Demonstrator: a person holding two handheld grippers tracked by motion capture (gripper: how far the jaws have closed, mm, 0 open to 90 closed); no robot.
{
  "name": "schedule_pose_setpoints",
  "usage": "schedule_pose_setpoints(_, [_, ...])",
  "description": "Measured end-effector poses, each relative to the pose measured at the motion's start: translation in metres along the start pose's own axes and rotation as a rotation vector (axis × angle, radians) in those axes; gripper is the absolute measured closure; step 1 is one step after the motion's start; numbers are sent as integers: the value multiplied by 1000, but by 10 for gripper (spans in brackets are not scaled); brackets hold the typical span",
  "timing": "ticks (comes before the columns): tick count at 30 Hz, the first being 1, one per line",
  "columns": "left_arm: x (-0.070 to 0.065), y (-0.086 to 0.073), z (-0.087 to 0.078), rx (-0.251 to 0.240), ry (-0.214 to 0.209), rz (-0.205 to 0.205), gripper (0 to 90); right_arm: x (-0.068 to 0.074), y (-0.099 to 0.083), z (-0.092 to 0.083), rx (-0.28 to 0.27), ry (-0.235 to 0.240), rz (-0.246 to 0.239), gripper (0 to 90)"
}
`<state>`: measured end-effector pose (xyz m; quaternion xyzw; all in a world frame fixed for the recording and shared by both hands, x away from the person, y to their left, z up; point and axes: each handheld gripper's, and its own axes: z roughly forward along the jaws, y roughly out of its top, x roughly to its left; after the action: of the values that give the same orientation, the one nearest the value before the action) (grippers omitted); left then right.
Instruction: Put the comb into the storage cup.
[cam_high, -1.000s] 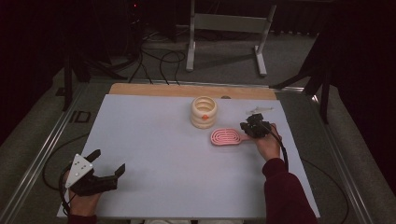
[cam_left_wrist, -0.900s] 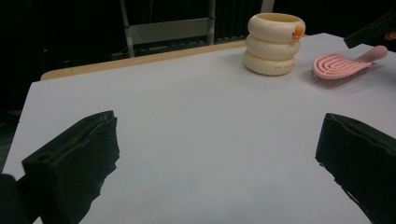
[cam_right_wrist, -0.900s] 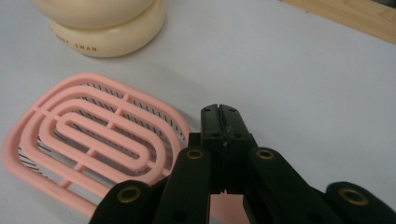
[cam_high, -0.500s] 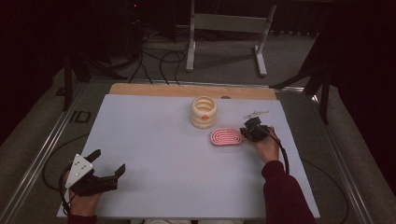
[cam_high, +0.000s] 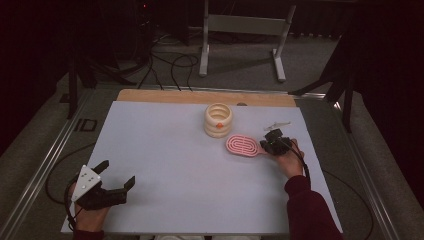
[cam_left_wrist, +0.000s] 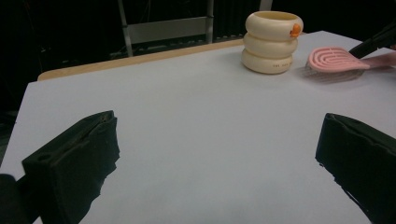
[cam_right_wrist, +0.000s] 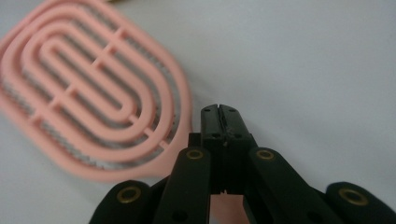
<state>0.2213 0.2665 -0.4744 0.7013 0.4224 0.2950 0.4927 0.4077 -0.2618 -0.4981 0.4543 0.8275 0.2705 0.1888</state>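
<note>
Pink brush (cam_high: 242, 145) lies flat on the white desk (cam_high: 165, 165), at about 2 o'clock from desk centre, head toward 9, handle toward 3. Right claw (cam_high: 267, 146) sits at the handle end; jaws pressed together w/ the pink handle (cam_right_wrist: 224, 205) between them, i.e. clamped on the brush. In the right gripper view the brush head (cam_right_wrist: 88, 93) fills the upper left, just ahead of the jaw tips. Cream ringed cup (cam_high: 218, 120) stands upright at 11 o'clock from the brush, near but apart. Left claw (cam_high: 116, 175) rests low at 8 o'clock, well apart from both, jaws wide, nothing between them. Left gripper view: cup (cam_left_wrist: 273, 42) & brush (cam_left_wrist: 334, 58) far off at 1 o'clock.
</note>
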Motion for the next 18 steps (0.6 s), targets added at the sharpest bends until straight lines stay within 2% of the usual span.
schedule_pose_setpoints(15, [0,0,0,4,-1,1,0,3,-9,-4,7,9,-8,900])
schedule_pose_setpoints(18, [0,0,1,5,-2,1,0,5,-11,-4,28,12,-26,900])
